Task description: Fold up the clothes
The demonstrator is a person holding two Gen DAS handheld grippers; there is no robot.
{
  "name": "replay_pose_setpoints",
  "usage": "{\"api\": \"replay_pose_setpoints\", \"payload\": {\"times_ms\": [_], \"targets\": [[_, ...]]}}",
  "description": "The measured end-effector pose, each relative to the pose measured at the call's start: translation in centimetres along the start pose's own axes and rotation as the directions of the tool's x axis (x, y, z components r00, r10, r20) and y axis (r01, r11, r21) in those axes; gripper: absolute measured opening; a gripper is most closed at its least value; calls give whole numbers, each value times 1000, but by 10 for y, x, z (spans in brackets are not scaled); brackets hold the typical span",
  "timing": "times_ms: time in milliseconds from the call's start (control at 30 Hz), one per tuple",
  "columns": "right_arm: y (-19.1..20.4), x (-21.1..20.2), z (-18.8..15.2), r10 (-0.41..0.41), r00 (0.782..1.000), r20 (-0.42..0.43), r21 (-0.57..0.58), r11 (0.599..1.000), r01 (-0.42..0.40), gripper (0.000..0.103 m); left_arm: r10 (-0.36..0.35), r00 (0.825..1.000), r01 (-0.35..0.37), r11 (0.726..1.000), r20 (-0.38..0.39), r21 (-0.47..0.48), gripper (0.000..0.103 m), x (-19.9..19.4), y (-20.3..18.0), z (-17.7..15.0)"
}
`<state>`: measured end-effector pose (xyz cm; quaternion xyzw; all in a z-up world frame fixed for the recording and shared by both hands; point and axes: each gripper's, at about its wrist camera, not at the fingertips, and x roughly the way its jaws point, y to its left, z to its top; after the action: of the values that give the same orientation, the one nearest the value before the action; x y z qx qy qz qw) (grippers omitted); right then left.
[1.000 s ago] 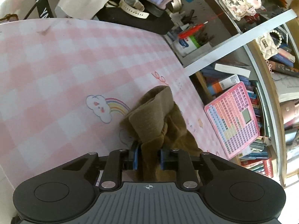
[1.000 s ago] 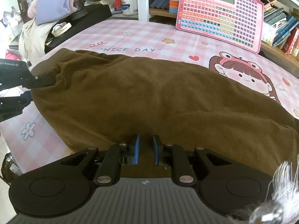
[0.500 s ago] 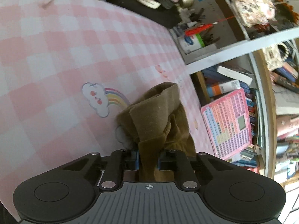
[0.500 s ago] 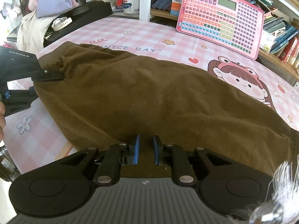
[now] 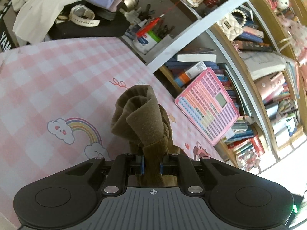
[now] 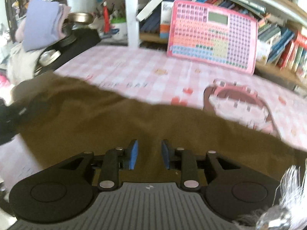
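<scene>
One brown garment (image 6: 119, 126), one pink keypad toy (image 6: 211, 36), one white wristwatch (image 5: 84, 16), two tongs.

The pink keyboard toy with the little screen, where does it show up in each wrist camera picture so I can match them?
Left wrist: the pink keyboard toy is right of centre, tilted, leaning against the bookshelf.
Right wrist: it is at upper right, upright against the same shelf of books.
Shared landmark: the brown garment on the pink checked cloth, nearer the camera than the toy in both views.

Right hand-held gripper (image 6: 149, 154) just opening over brown garment (image 6: 115, 122).
</scene>
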<state>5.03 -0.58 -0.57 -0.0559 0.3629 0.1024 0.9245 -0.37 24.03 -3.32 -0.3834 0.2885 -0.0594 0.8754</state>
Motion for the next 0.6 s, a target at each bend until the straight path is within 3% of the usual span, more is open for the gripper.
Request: {"api": "replay_pose_setpoints", "payload": {"times_ms": [67, 200, 400, 600], "targets": [[0, 16, 7, -39, 999, 0, -24, 999, 39, 53, 1, 1000, -1, 1000, -3, 26, 12, -2, -4, -1], [4, 47, 8, -76, 996, -39, -105, 992, 72, 71, 4, 1000, -3, 998, -12, 64, 12, -4, -9, -2], [3, 40, 2, -115, 993, -25, -107, 988, 111, 73, 16, 1000, -15, 996, -12, 84, 12, -3, -12, -1], [10, -18, -33, 0, 1000, -28, -74, 997, -2, 73, 3, 1000, -4, 992, 1, 129, 12, -4, -21, -3]]}}
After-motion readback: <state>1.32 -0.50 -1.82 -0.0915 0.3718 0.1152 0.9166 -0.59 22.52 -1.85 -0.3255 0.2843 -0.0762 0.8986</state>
